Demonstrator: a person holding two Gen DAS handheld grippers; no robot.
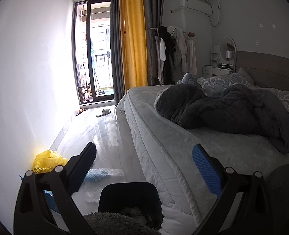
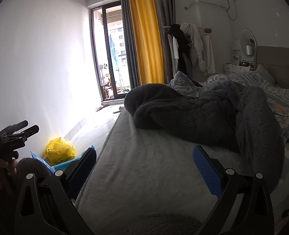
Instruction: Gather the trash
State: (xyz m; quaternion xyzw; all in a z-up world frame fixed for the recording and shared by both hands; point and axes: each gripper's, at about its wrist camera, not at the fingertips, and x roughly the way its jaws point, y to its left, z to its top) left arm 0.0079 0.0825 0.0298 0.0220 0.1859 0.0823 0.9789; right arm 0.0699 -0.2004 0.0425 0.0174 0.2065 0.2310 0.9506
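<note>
Left wrist view: the left gripper (image 1: 144, 156) hangs wide open and empty over a dark plastic trash bin (image 1: 129, 201) beside the quilted mattress (image 1: 154, 146). A crinkled yellow plastic bag (image 1: 46, 161) and bubble wrap (image 1: 103, 173) lie on glossy tile. The right gripper (image 2: 144, 156), also spread and empty, hovers above the plush bed cover (image 2: 144, 166) near a fuzzy grey blanket (image 2: 193, 113).

One dark bin (image 1: 128, 197) on the floor, scraps inside too unclear to count. One crumpled yellow bag (image 1: 48, 161) by the wall. Two pieces of bubble wrap (image 1: 103, 173) on the tiles. One slipper (image 1: 103, 112) near the glass door. One bed (image 1: 164, 156), one dark fleece blanket (image 1: 223, 109), one patterned quilt (image 1: 219, 82). One yellow curtain (image 1: 133, 39). One air conditioner (image 1: 196, 5). One round mirror (image 1: 227, 45).
</note>
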